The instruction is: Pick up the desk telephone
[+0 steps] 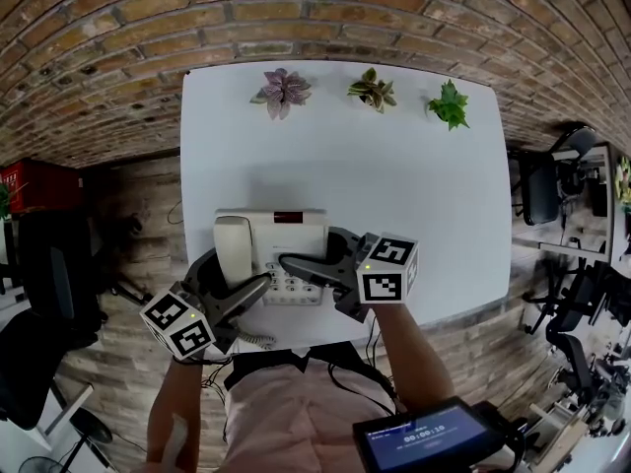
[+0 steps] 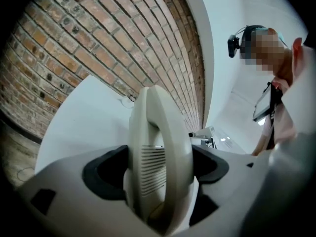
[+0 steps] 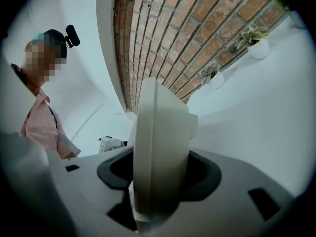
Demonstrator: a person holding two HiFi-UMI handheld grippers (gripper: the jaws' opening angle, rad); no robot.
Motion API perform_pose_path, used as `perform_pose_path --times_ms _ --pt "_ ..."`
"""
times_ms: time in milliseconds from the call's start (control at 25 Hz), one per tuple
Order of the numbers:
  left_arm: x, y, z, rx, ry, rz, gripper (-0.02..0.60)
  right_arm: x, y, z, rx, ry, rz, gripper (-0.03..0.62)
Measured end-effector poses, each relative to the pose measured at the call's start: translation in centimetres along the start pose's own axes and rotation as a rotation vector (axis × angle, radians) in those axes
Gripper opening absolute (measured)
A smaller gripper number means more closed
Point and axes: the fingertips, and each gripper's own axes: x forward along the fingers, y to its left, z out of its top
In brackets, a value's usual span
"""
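**Though gripped from both sides, a cream plastic desk telephone (image 1: 286,249) may not yet be off the table**

Because the head view looks steeply down, the telephone shows at lower centre, close to the near edge of the white rectangular table (image 1: 394,185). At lower left, the left gripper (image 2: 160,162) pinches the curved cream handset (image 2: 160,127). Just right of centre, the right gripper (image 3: 160,169) pinches the flat cream base (image 3: 158,127). Likely risk: if the two rise unevenly, the handset could leave its cradle and the base would then tilt or slip from one claw. The pale coiled cord (image 1: 254,340) may also snag.
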Motion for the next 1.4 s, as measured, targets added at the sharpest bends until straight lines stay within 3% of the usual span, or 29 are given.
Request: perform_pose_path --times_ms 320,920,1400 --pt "-0.6 -2.0 0.8 0.017 -0.029 0.012 0.394 -1.0 1.9 1.0 -0.047 -0.004 -0.005 0.23" --pt "-2.5 -10.0 7.1 0.178 -0.087 0.01 0.394 -4.7 10.1 7.0 -0.205 -0.068 0.029 0.232" --pt "-4.0 -16.5 11.0 0.243 -0.111 0.028 0.394 -7.8 16.4 10.7 -0.3 -0.108 0.051 0.236"
